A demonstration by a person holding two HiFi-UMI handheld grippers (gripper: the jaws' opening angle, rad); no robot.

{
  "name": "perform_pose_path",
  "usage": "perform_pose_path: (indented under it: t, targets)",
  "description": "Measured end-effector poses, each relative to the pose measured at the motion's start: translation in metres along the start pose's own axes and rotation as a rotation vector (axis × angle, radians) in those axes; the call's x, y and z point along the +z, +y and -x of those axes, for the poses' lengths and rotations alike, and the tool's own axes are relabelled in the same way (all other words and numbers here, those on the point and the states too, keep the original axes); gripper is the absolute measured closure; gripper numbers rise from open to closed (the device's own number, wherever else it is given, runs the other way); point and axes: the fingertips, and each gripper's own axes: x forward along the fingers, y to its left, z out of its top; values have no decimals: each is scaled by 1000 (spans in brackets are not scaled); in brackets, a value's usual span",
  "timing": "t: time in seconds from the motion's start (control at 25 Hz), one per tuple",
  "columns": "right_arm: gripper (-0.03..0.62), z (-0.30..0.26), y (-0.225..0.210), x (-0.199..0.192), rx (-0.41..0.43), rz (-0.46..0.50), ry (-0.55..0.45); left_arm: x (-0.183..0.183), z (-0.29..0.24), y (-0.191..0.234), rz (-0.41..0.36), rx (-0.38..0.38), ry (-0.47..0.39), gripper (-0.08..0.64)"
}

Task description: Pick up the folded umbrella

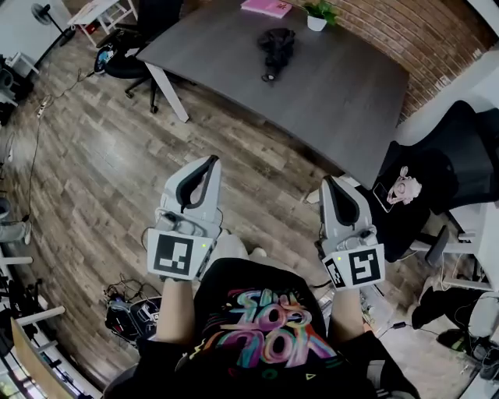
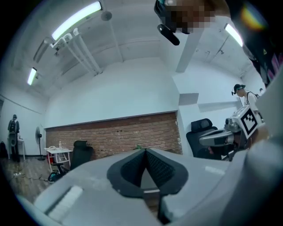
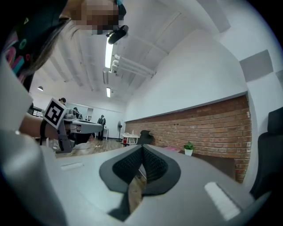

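Observation:
The folded black umbrella lies on the grey table at the far side of the head view. My left gripper and right gripper are held level close to my body, well short of the table, over the wooden floor. Both have their jaws together at the tips with nothing between them. In the left gripper view the black pads meet in front of a brick wall. The right gripper view shows its pads meeting likewise. Neither gripper view shows the umbrella.
A pink book and a small potted plant sit at the table's far edge. Black office chairs stand at the right, another chair at the table's left end. Cables and gear lie on the floor beside my feet.

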Motion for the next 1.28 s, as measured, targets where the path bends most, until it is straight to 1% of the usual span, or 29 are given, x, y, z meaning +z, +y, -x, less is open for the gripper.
perform_pose_path:
  t: [0.24, 0.4, 0.6, 0.92, 1.2, 1.28]
  targets:
    - [592, -21, 1, -13, 30, -24, 20, -9, -10, 16, 13, 19, 8, 558]
    - [592, -50, -2, -17, 29, -20, 33, -15, -33, 37, 23, 9, 2, 558]
    - [592, -106, -12, -21, 21, -20, 52, -22, -75, 79, 46, -6, 8, 558]
    - [592, -203, -23, -13, 4, -10, 59, -26, -136, 162, 58, -22, 16, 558]
    - [592, -253, -31, -17, -39, -7, 76, -32, -166, 212, 45, -49, 11, 558]
    - [592, -263, -31, -18, -52, -4, 76, -34, -171, 222, 52, -57, 10, 558]
